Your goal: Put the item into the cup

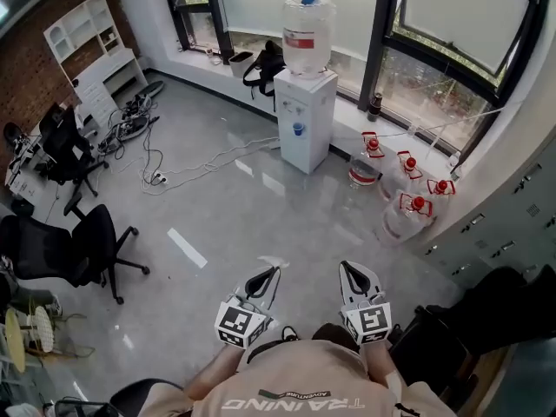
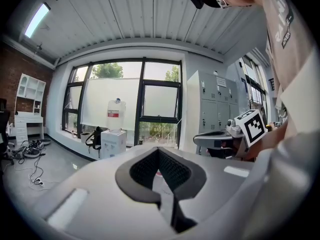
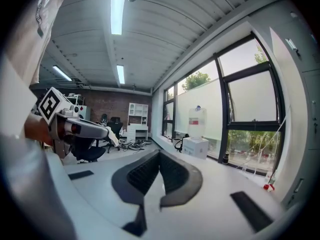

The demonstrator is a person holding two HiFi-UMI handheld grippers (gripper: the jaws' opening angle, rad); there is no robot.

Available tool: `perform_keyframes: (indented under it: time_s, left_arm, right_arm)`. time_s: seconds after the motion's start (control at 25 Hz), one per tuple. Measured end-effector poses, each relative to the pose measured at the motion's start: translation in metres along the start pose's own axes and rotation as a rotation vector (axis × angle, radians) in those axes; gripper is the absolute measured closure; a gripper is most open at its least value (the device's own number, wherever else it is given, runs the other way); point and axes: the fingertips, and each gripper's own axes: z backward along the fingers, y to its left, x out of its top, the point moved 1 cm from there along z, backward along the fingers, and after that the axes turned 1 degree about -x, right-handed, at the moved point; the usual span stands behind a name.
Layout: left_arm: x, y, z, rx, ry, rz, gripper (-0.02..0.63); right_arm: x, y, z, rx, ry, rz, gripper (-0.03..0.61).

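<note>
No cup or item shows in any view. My left gripper [image 1: 268,278] is held close to the person's chest over the grey floor, its dark pads meeting at the tip [image 2: 158,151], with nothing gripped. Beside it, my right gripper [image 1: 352,274] is at the same height, and its pads also meet at the tip [image 3: 159,154] with nothing in them. Both point across the room toward the windows. Each gripper's marker cube shows in the other's view.
A white water dispenser [image 1: 304,120] with a bottle on top stands by the window. Several water jugs with red caps [image 1: 404,194] sit to its right. Black office chairs [image 1: 78,250] and loose cables [image 1: 148,159] are on the left. Grey lockers [image 1: 512,215] line the right wall.
</note>
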Motion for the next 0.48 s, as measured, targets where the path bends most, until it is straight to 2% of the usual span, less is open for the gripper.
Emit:
perform_keyframes:
  time_s: [0.24, 0.48]
  left_arm:
    - [-0.010, 0.025, -0.025, -0.017, 0.035, 0.005, 0.607]
    - [-0.008, 0.051, -0.082, -0.002, 0.051, 0.015, 0.607]
  right_arm:
    - [-0.016, -0.014, -0.026, -0.011, 0.048, -0.005, 0.569]
    - [-0.022, -0.054, -0.072, -0.001, 0.051, -0.002, 0.569]
